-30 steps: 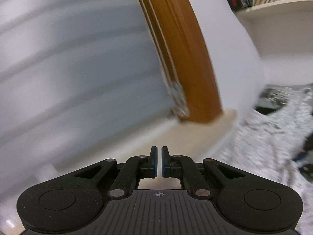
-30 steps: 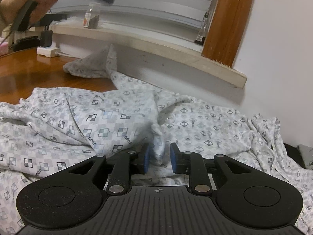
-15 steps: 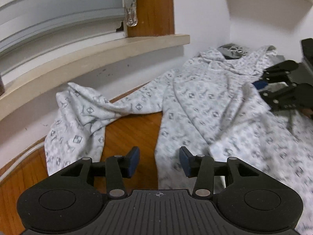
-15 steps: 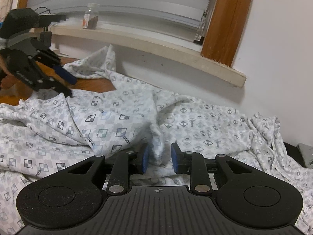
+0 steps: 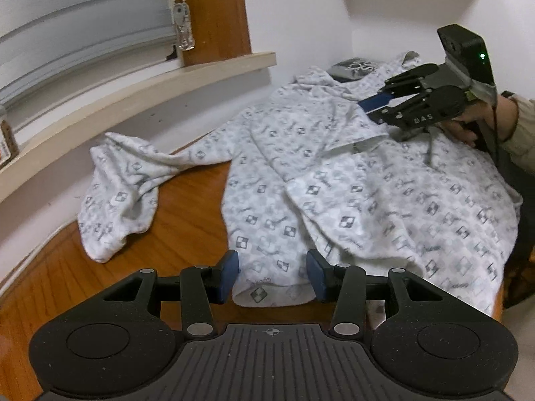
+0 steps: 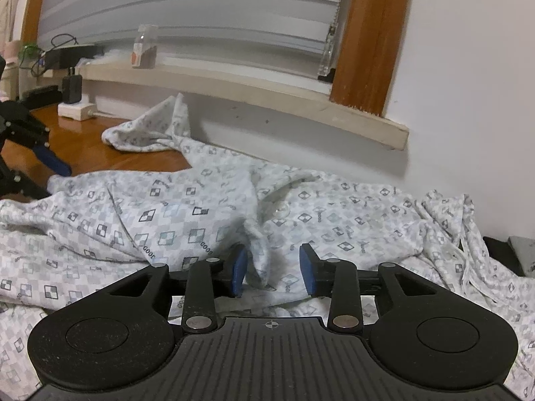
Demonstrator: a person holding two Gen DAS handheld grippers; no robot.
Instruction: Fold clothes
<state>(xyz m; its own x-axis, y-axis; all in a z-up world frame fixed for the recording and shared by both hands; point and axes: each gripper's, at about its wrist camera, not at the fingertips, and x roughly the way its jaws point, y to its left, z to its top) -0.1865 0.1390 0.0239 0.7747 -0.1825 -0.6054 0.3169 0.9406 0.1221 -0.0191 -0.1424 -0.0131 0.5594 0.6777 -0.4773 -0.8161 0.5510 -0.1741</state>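
In the left wrist view, a window blind (image 5: 77, 30) fills the upper left, and a pale sill (image 5: 140, 90) runs under it. Below the sill is a brown wooden table (image 5: 180, 214). One sleeve (image 5: 123, 187) of a white shirt (image 5: 351, 200) with little gray squares lies bunched on the left of the table. The rest of the shirt spreads over the middle and right. At the bottom middle, the left gripper (image 5: 272, 275) has its jaws open, and the near edge of the shirt lies between them without being pinched. In the upper right, the right gripper (image 5: 371, 107) rests at a fold of the shirt, and a hand (image 5: 468, 127) holds it.

In the right wrist view, the left gripper (image 6: 50, 163) shows at the left edge. A small jar (image 6: 144, 46) stands on the sill in the upper left. The shirt (image 6: 187, 214) covers the middle. At the bottom middle, the right gripper (image 6: 273, 272) has its jaws opening, with a raised fold of shirt between them, just beside the left pad.
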